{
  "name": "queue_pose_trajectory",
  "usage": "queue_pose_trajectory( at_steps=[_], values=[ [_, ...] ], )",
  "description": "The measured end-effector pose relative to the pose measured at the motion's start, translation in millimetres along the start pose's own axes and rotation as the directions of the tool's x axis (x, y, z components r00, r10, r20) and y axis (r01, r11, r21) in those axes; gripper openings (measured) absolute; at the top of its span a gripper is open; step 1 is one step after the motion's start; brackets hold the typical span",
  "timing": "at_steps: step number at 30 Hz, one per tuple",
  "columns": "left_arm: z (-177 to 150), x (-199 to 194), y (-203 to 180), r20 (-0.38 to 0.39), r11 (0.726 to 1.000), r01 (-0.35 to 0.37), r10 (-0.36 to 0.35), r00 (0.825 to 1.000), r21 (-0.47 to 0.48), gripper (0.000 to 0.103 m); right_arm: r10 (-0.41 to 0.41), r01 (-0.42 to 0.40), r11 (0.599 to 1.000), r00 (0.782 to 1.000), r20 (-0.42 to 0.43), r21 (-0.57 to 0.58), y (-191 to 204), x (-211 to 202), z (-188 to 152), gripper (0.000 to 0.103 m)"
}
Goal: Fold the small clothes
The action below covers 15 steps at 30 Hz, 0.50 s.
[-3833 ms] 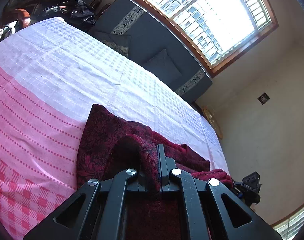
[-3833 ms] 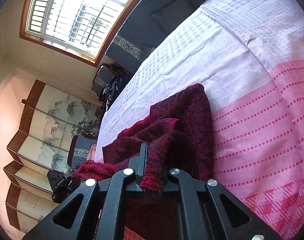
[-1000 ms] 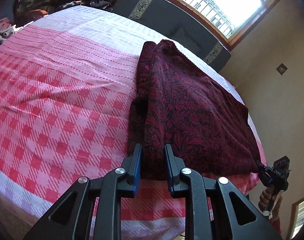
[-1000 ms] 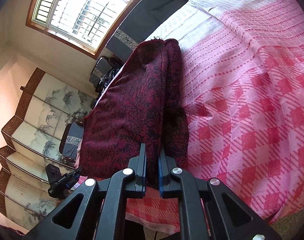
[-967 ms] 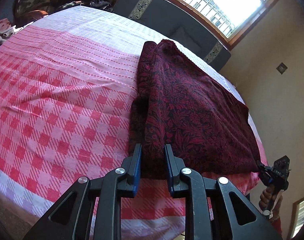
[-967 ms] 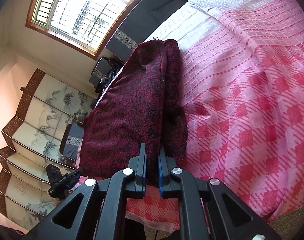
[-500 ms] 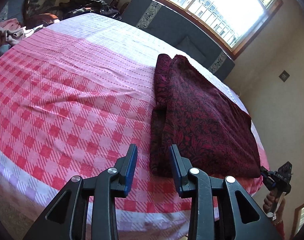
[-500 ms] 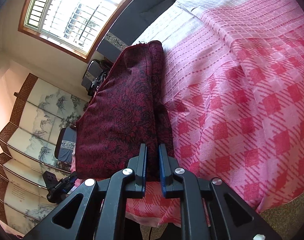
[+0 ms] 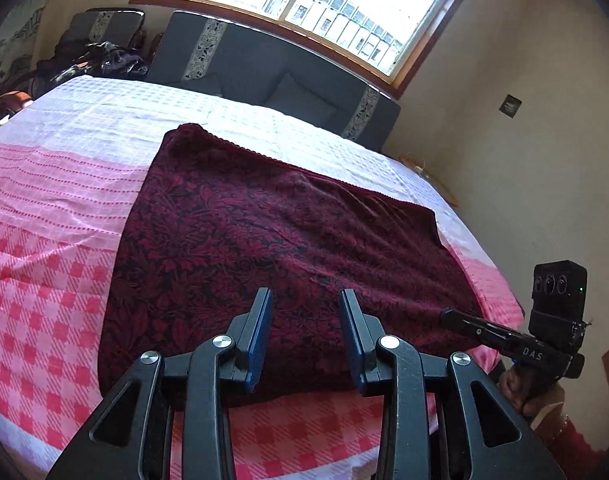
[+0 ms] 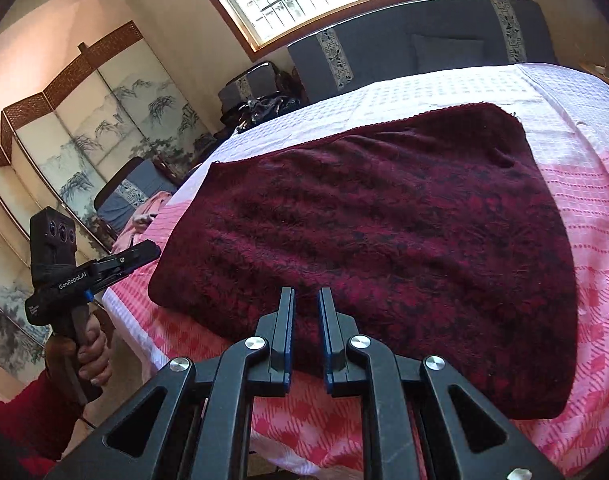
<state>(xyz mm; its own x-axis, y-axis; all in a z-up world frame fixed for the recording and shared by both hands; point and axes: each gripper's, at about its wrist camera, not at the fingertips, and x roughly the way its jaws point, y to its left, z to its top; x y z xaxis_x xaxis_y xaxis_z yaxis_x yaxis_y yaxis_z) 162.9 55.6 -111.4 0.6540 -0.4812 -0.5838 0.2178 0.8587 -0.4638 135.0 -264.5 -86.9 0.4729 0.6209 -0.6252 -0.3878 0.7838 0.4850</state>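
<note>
A dark red patterned garment lies folded flat in a rough rectangle on the pink and white checked bedspread. It also shows in the right wrist view. My left gripper is open and empty, just above the garment's near edge. My right gripper is open with a narrow gap, empty, above the garment's near edge. The right gripper also shows at the right in the left wrist view. The left gripper shows at the left in the right wrist view.
A dark grey sofa stands behind the bed under a window. A painted folding screen stands at the left of the bed. A dark bag and a chair with pink cloth are beside the bed.
Both grippers have let go of the garment, opened and drawn back from its near edge. The garment now lies flat on the bedspread.
</note>
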Motion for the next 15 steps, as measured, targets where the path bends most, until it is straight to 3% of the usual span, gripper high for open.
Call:
queue_pose_trajectory(
  at_steps=[3, 6, 9, 15],
  values=[
    [-12, 22, -7, -0.080, 0.998, -0.037, 0.042, 0.996, 0.058, 0.034, 0.034, -0.034, 0.999, 0.999, -0.015, -0.039, 15, 19, 1, 0.013],
    [-28, 38, 8, -0.153, 1.000, -0.022, 0.020, 0.988, -0.011, 0.034, 0.012, -0.017, 0.997, 0.998, -0.064, -0.071, 21, 41, -5, 0.013],
    [-35, 34, 8, -0.123, 0.999, -0.018, 0.022, 0.992, 0.032, 0.034, 0.003, -0.013, 0.997, 0.990, -0.144, -0.071, 20, 59, -19, 0.013],
    [-28, 22, 5, -0.092, 0.999, -0.013, 0.017, 0.996, 0.050, 0.034, 0.022, -0.031, 0.997, 0.993, -0.118, -0.074, 23, 46, -15, 0.012]
  ],
)
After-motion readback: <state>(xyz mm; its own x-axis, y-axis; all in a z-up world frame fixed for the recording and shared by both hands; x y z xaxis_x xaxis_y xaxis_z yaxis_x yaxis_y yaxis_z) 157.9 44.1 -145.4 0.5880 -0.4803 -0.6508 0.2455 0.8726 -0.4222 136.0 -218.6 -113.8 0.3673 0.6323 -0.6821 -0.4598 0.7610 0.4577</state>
